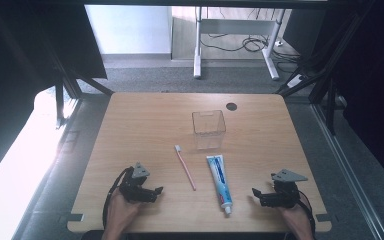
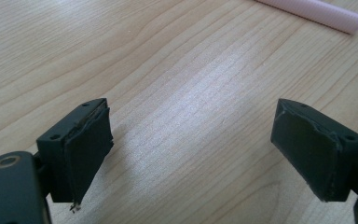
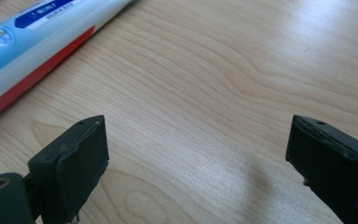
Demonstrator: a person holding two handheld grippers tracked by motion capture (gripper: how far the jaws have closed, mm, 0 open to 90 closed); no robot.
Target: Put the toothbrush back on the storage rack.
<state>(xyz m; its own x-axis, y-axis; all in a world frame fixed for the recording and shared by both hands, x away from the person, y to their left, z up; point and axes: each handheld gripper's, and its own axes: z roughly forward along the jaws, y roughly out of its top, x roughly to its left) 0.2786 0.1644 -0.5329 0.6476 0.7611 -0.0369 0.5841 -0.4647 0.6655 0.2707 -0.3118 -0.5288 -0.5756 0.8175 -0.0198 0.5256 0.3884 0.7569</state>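
A pink toothbrush (image 1: 185, 168) lies on the wooden table (image 1: 145, 125), its white head pointing away from me. To its right lies a white and blue toothpaste tube (image 1: 219, 181), cap toward me. Behind both stands a clear plastic box (image 1: 208, 123). My left gripper (image 1: 157, 191) rests low at the front left, open and empty, with the toothbrush handle (image 2: 314, 13) ahead of it in the left gripper view. At the front right my right gripper (image 1: 254, 193) is open and empty, with the toothpaste tube (image 3: 37, 28) lying beyond its left jaw in the right gripper view.
A dark round hole (image 1: 231, 106) sits near the table's far edge. Dark frame posts (image 1: 60, 102) stand at both sides. Beyond the table are grey carpet and a white desk frame (image 1: 198, 55) with cables.
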